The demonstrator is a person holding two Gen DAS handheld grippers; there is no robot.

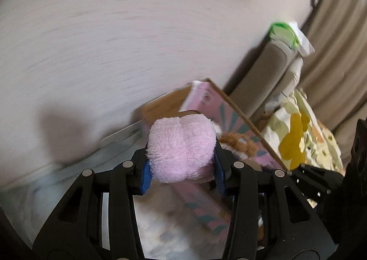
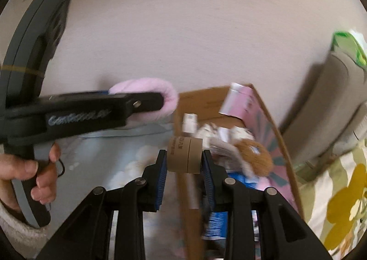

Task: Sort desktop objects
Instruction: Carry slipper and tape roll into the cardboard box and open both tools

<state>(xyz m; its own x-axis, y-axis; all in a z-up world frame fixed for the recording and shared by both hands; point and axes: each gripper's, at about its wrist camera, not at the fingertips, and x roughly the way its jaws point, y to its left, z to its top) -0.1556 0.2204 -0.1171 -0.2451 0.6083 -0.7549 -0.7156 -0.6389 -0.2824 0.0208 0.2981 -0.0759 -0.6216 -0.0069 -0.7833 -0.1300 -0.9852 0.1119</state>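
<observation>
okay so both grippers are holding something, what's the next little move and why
Probably carry the right gripper, clamped on the brown tape roll, a little forward over the open cardboard box and release: the box already holds sorted clutter. The left gripper grips the fluffy pink toy nearby.

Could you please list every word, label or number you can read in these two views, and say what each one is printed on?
Nothing reads with certainty; both views are motion-blurred.
White lettering on the side of the left gripper: blurred, unreadable.
Dark print on the brown tape roll held in the right gripper: too blurred to read.
Print on the blue package in the cardboard box: illegible.
Pink plush: no text.
</observation>
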